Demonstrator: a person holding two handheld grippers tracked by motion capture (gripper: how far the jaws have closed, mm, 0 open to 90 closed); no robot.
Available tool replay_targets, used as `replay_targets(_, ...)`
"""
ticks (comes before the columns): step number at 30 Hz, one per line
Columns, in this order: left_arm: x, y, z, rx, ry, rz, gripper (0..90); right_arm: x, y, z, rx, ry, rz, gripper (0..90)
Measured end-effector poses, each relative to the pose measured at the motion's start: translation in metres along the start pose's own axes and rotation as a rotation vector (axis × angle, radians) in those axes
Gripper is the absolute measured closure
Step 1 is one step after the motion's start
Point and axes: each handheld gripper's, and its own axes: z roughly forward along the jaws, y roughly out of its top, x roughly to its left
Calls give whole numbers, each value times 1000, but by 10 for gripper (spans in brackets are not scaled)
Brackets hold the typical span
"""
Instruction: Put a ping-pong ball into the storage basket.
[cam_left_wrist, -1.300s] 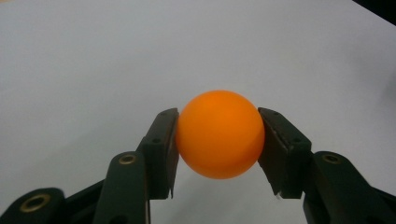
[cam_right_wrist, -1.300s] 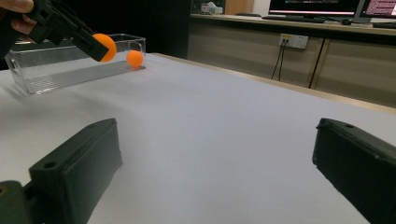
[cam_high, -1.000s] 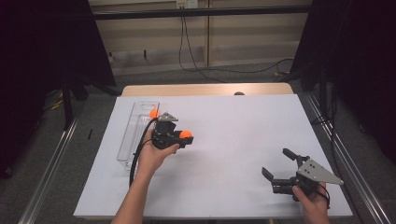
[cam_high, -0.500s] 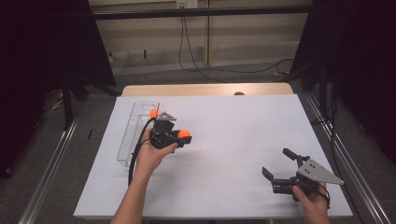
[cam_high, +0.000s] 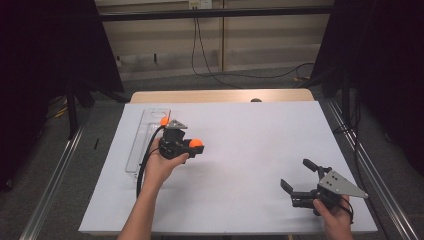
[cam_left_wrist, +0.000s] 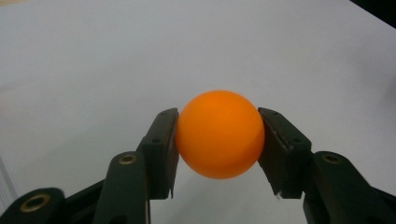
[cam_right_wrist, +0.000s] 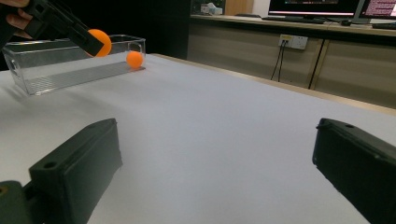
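My left gripper (cam_high: 196, 145) is shut on an orange ball (cam_left_wrist: 219, 134), its two black pads pressed against the ball's sides, above the white table just right of a clear plastic tray (cam_high: 134, 150). The held orange ball (cam_high: 196, 143) also shows in the right gripper view (cam_right_wrist: 99, 42). A second orange ball (cam_high: 164, 121) lies inside the tray at its far end (cam_right_wrist: 134, 59). My right gripper (cam_high: 299, 176) rests low near the table's front right corner, open, with bare table between its fingers (cam_right_wrist: 79, 168).
The white table top (cam_high: 250, 140) spreads wide between the two hands. A wooden strip (cam_high: 220, 96) runs along its far edge, with cables on the floor beyond. Metal rails (cam_high: 55, 170) flank the table on both sides.
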Motion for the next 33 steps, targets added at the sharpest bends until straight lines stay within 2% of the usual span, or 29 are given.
replay_targets(33, 8, 0, -11, -9, 22, -12, 510, 0, 0, 0, -1, 1, 0, 6)
